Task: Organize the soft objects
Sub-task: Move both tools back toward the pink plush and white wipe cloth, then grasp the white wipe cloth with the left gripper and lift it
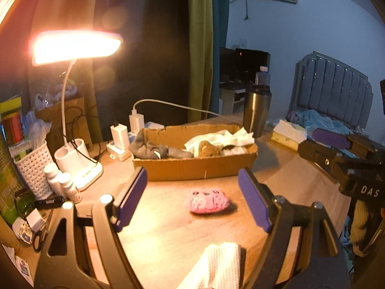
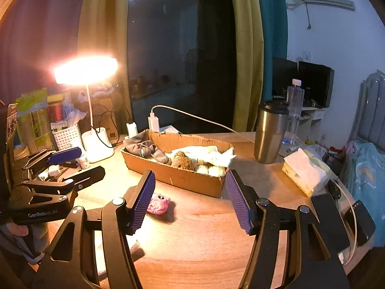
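Note:
A pink knitted soft toy (image 1: 208, 201) lies on the wooden desk in front of a shallow cardboard box (image 1: 197, 167). The box holds grey socks (image 1: 150, 148), a brown plush (image 1: 208, 149) and white cloths (image 1: 223, 138). My left gripper (image 1: 192, 198) is open and empty, its jaws either side of the pink toy and short of it. A white waffle cloth (image 1: 216, 267) lies near under it. My right gripper (image 2: 190, 200) is open and empty; the pink toy (image 2: 158, 203) sits by its left finger, the box (image 2: 178, 175) just beyond.
A lit desk lamp (image 1: 77, 45) with white base, bottles (image 1: 60, 180), a white basket (image 1: 33, 168) and chargers (image 1: 120, 136) crowd the left. A steel tumbler (image 2: 270, 134), water bottle (image 2: 293, 110) and tissue box (image 2: 304, 171) stand right. A bed lies beyond the desk's right edge.

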A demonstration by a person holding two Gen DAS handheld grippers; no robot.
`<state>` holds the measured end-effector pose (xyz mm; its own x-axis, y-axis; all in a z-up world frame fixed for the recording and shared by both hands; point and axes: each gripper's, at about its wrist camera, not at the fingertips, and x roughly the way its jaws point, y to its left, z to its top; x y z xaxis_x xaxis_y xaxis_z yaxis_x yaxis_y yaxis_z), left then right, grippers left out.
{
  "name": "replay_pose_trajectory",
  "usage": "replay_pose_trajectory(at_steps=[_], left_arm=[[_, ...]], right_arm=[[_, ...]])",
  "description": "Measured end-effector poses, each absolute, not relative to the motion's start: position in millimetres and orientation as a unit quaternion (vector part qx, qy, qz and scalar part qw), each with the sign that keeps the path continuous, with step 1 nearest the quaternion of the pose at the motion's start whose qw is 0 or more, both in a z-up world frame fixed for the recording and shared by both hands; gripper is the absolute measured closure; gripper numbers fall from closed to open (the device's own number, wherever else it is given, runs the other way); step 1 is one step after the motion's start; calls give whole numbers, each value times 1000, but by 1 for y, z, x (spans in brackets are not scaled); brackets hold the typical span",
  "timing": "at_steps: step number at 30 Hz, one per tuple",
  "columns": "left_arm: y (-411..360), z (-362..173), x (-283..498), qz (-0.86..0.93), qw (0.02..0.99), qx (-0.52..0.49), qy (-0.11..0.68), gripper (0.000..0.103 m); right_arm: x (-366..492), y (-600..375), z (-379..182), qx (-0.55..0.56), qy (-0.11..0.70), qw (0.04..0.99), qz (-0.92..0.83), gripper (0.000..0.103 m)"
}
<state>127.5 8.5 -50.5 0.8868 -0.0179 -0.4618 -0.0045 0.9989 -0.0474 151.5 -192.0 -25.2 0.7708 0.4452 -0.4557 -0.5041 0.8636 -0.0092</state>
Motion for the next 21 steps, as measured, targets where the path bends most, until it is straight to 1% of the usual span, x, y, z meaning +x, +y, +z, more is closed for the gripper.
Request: replay_pose_trajectory(at_steps=[7,17,21], left_arm=[[3,-64,124,-6,965,-28,260,24],[-4,-112,125,-5,939,-34,341,24],[-5,-125,122,-2,933,-33,358,24]], right_arm=[[153,-202,-38,-55,239,937,249,39],[158,-213,-59,-35,263,932,248,39],[158,-209,-77,-30,286,923,255,39]])
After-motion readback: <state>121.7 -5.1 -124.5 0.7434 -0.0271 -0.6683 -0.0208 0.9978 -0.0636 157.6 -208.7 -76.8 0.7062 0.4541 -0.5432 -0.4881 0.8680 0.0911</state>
